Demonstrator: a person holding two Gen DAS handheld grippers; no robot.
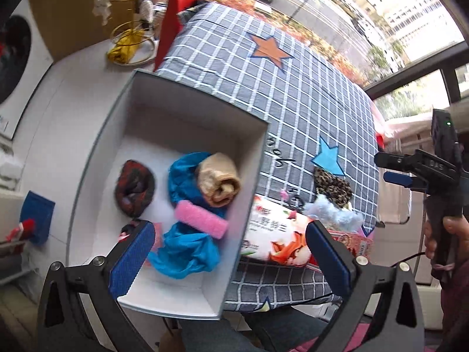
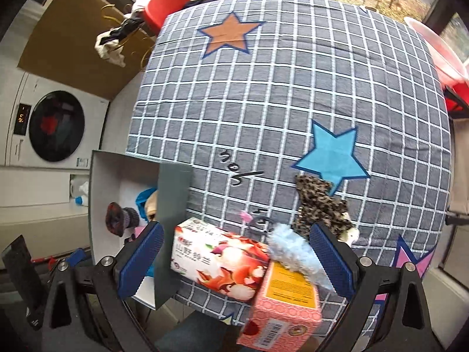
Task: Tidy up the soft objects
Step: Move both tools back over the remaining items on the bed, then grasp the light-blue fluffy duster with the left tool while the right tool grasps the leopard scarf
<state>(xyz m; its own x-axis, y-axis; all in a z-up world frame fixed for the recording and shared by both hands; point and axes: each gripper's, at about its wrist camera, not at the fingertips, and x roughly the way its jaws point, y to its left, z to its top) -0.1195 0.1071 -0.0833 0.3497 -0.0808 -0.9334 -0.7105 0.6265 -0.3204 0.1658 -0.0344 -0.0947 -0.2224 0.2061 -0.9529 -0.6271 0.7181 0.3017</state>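
A white open box (image 1: 187, 94) (image 2: 101, 182) stands at the left edge of the checked table. Inside lie a beige rolled cloth (image 1: 218, 179), a pink fuzzy roll (image 1: 200, 218), blue cloth (image 1: 187, 252) and a dark red-black roll (image 1: 134, 187) (image 2: 120, 218). On the cloth beside it sit a leopard-print piece (image 2: 318, 205) (image 1: 332, 186) and a pale blue fluffy piece (image 2: 293, 252) (image 1: 334, 212). My left gripper (image 1: 231, 261) hangs open over the box's near right corner, holding nothing. My right gripper (image 2: 236, 261) is open above the tissue pack, also empty; the left wrist view shows it at the right (image 1: 404, 173).
A floral tissue pack (image 2: 219, 261) (image 1: 272, 234) and a pink carton (image 2: 287, 302) lie at the table's near edge. The grey checked cloth (image 2: 293, 88) with star patches covers the table. A washing machine (image 2: 55, 129) stands left; a red chair (image 1: 178, 8) and a gold wire stand (image 1: 132, 41) are behind.
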